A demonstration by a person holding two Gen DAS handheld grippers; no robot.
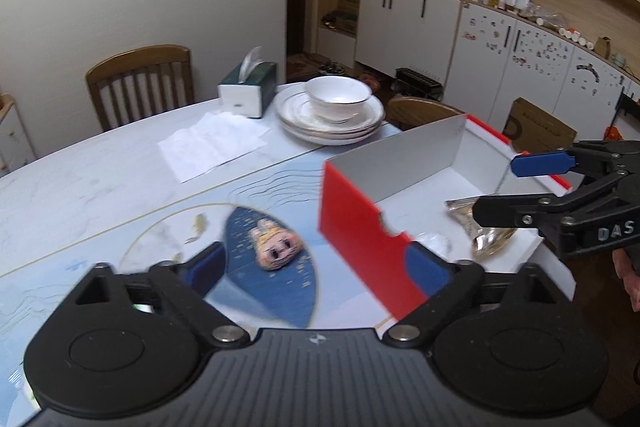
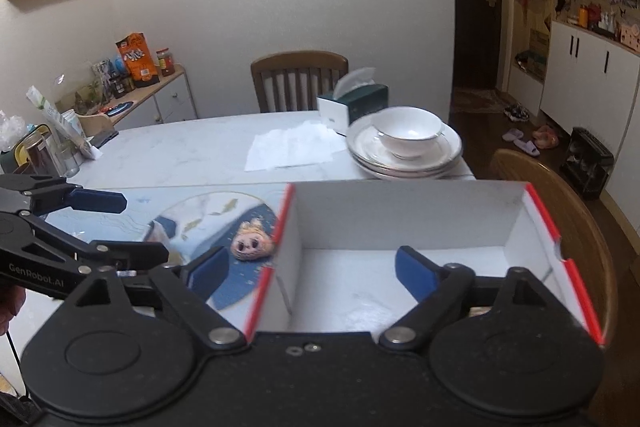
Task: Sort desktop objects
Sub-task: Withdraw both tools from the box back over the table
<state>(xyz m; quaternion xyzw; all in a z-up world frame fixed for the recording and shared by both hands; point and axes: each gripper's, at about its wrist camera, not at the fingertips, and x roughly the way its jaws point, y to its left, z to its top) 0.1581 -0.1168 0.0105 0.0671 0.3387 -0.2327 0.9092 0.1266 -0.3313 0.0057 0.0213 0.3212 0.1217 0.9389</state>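
A small doll-head toy (image 1: 276, 247) (image 2: 252, 245) lies on a blue patch of the printed mat (image 1: 276, 295), just left of a red-and-white open box (image 1: 360, 247) (image 2: 404, 219). A clear glassy item (image 1: 486, 233) rests inside the box. My left gripper (image 1: 316, 269) (image 2: 136, 227) stands open near the mat; the box's red corner shows between its fingers, and nothing is gripped. My right gripper (image 2: 312, 273) (image 1: 504, 187) is open too. It straddles the box's left wall, with one finger over the white floor, and holds nothing.
At the back of the marble table (image 1: 100, 179) are a stack of plates with a bowl (image 1: 340, 99), a green tissue box (image 1: 248, 89) and paper sheets (image 1: 212, 145). Wooden chairs (image 2: 300, 79) (image 2: 560, 211) stand behind and to the right. A side cabinet with jars (image 2: 132, 83) is at the left.
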